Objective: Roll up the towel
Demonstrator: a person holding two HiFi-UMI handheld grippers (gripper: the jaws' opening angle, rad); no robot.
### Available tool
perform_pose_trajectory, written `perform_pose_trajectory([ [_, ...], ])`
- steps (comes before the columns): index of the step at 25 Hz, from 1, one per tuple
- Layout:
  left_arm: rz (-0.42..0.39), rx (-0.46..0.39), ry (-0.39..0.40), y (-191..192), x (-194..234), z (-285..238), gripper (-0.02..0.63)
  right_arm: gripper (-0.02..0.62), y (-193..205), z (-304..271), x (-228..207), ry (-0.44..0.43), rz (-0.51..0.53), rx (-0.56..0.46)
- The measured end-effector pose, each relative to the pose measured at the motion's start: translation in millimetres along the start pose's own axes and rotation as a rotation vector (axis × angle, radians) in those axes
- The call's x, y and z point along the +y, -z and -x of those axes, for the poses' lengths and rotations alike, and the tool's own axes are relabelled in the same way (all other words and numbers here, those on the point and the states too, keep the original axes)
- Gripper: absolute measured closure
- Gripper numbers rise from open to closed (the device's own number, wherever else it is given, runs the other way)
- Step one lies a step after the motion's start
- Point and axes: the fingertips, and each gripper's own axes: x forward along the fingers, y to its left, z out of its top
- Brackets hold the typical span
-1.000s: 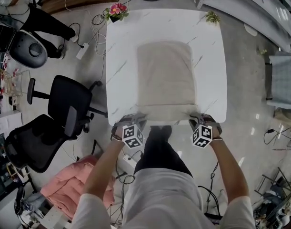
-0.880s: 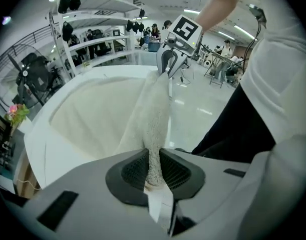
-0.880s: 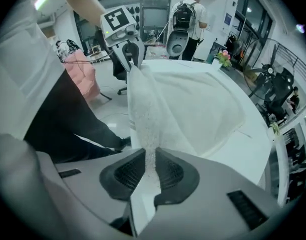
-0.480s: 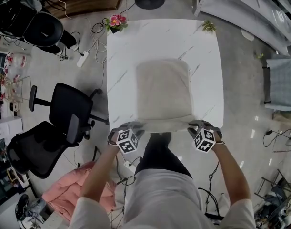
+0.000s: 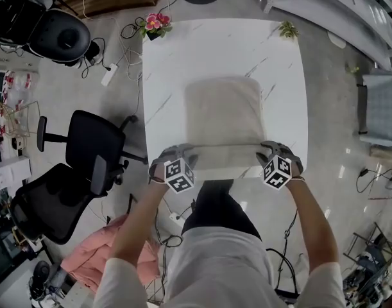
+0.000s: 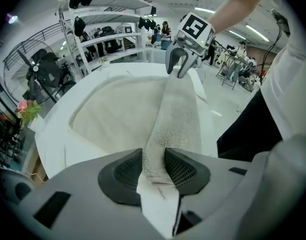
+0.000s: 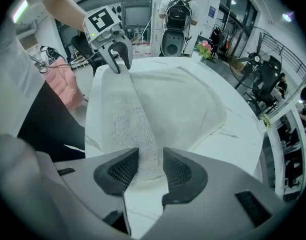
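A beige towel [image 5: 222, 111] lies flat on the white marble table [image 5: 163, 76]. Its near edge is turned over into a thick rolled strip [image 5: 224, 154] that runs from left to right. My left gripper [image 5: 183, 154] stands at the strip's left end and my right gripper [image 5: 270, 151] at its right end. Both point steeply down. In the left gripper view the strip's end [image 6: 165, 134] sits between the left gripper's [image 6: 154, 166] opening jaws. In the right gripper view the right gripper's [image 7: 145, 170] jaws are opening over the other end [image 7: 137, 129], and the pads no longer pinch it.
A pink flower pot [image 5: 154, 23] and a small green plant [image 5: 287, 27] stand on the table's far corners. Black office chairs [image 5: 86, 146] and a pink cloth [image 5: 93, 249] are on the floor at the left. A metal rack [image 5: 382, 108] is at the right.
Both grippers moved from the table's near edge up onto the towel, rolling its near edge further over. Their jaws have widened.
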Motion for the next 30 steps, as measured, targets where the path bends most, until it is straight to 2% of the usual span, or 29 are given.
perform_pose_trajectory([
  [3,0.03,-0.009,-0.032,5,7,-8,0.416,0.385,1,-10,-11,0.061,-0.057,0.007],
  [8,0.041,-0.036,-0.037,8,5,-13,0.434,0.383,1,-17,-13,0.095,-0.063,0.016],
  [12,0.026,-0.054,-0.079,3,7,4,0.426,0.382,-11,10,-18,0.139,-0.082,-0.069],
  [16,0.004,-0.1,-0.163,-6,7,42,0.422,0.382,-25,53,-13,0.205,-0.081,-0.161],
  [18,-0.01,-0.144,-0.168,-15,-5,56,0.437,0.382,-30,65,-1,0.186,-0.089,-0.198],
  [20,-0.046,-0.17,-0.119,-21,-28,56,0.446,0.382,-29,62,21,0.115,-0.082,-0.202],
  [22,-0.098,-0.149,-0.073,-18,-49,42,0.442,0.382,-20,48,42,0.056,-0.026,-0.156],
  [25,-0.147,-0.085,-0.053,0,-61,16,0.396,0.382,-3,19,55,0.049,0.073,-0.063],
  [27,-0.129,-0.074,-0.051,9,-60,6,0.388,0.38,3,5,54,0.061,0.083,-0.034],
  [30,-0.075,-0.085,-0.056,15,-53,-2,0.417,0.382,5,-8,49,0.064,0.063,-0.016],
])
